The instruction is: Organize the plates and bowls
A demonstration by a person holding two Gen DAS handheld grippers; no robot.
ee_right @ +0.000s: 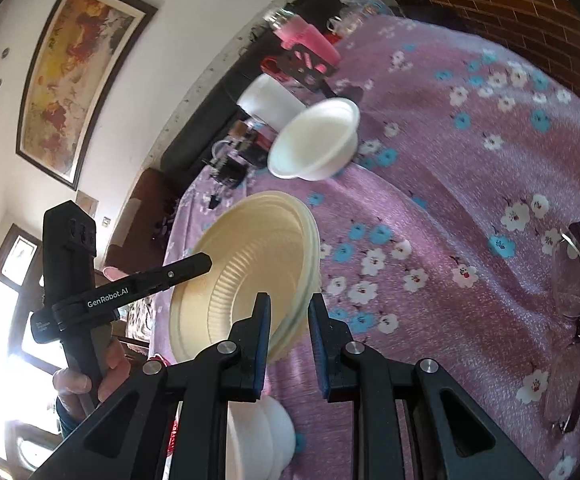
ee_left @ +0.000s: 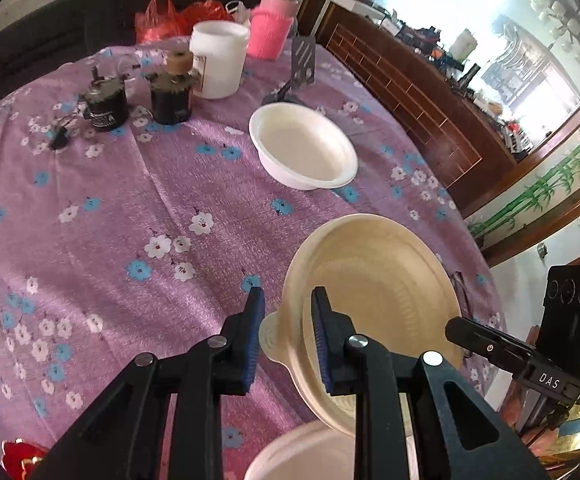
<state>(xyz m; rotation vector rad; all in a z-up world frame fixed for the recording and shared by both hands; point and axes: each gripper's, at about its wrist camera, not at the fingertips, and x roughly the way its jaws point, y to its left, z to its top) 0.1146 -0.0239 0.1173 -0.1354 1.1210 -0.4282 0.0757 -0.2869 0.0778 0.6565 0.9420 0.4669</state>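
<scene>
I pinch the cream bowl's opposite rims between both grippers, left and right (tilted, clear of the tablecloth), presumably for stacking.

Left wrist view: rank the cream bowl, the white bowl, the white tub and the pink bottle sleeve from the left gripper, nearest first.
1. cream bowl, rim between the left gripper fingers.
2. white bowl, mid-table, ahead.
3. white tub, far side, left of the sleeve.
4. pink bottle sleeve, table's far edge.
</scene>
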